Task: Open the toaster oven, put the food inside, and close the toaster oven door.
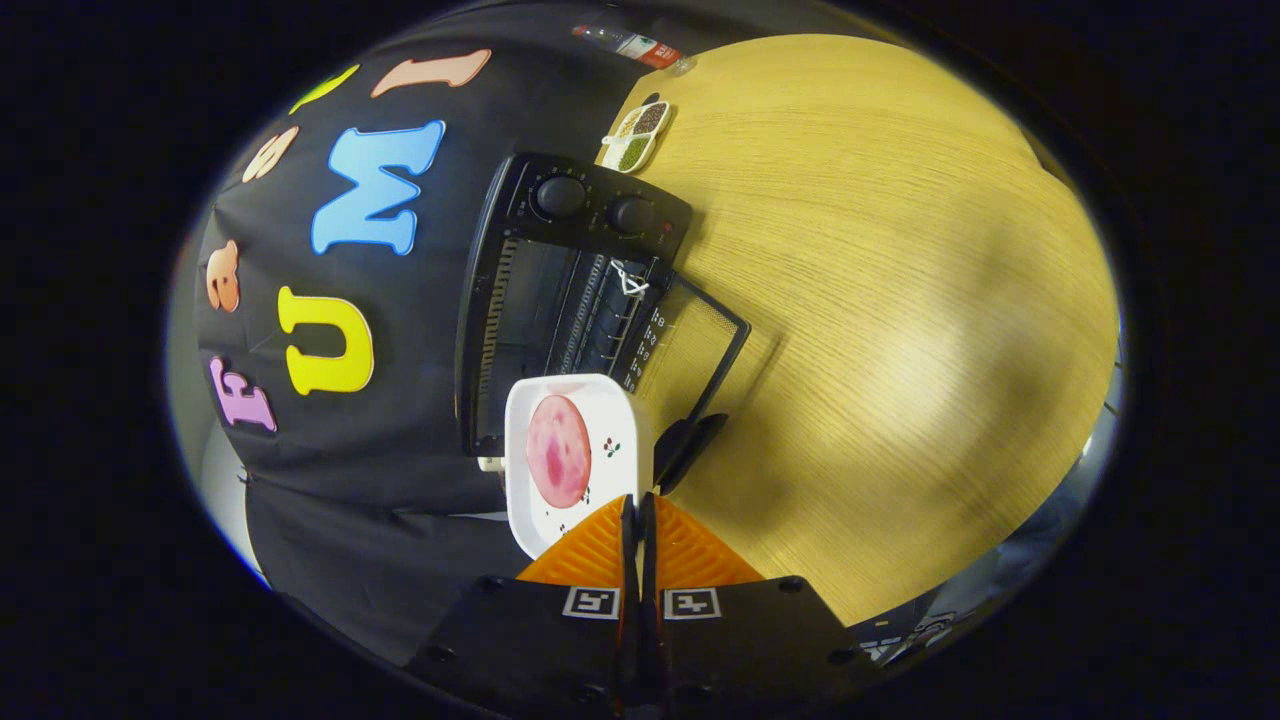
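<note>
Gripping the rim of a white rounded-square plate (575,455) that carries a round pink slice of food (558,450), the hand-held gripper (637,512) appears rolled onto its side, so the whole scene reads rotated. Its two fingers sit at the bottom centre of the frame, pressed nearly together with only a thin slit between them, and the plate's edge seems to be pinched in that slit. The plate hangs just ahead of the fingertips, slightly left of centre.

Beyond the plate, in the middle of the frame, stands the black toaster oven (560,300) with two round control knobs; its glass door (690,350) with a black handle is already swung open towards the light wooden tabletop (880,300), and the dark cavity with its wire rack gapes behind the plate. At the upper centre, past the oven, lies a small white divided dish of beans and grains (637,135), well apart from the work.

The step in hand looks like carrying the plate into the cavity. Done well, it means keeping the plate level relative to the table so the slice does not slide, lining the plate's leading edge with the rack, clearing the open door and its handle, and letting go only once the plate rests fully on the rack.
</note>
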Demonstrator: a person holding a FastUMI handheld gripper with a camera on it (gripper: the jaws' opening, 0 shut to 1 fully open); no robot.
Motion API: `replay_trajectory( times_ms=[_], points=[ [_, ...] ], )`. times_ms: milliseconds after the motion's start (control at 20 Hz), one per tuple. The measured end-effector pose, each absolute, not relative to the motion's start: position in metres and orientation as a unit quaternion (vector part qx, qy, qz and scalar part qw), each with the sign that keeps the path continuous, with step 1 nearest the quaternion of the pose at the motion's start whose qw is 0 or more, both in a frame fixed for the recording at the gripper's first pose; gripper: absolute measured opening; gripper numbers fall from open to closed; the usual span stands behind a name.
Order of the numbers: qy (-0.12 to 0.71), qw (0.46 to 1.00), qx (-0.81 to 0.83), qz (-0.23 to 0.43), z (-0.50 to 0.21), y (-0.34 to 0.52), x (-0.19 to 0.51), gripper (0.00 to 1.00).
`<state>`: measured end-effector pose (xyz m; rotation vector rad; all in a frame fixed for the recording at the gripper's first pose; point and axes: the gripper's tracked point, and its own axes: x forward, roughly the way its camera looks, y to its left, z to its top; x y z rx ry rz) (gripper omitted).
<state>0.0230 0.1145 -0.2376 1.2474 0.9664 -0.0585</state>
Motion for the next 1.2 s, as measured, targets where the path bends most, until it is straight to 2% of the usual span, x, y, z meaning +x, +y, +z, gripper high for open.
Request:
replay_trajectory(
  times_ms=[1200],
  points=[
    [0.343, 0.692, 0.618, -0.147, -0.286, 0.146, 0.161, 0.02]
  ],
)
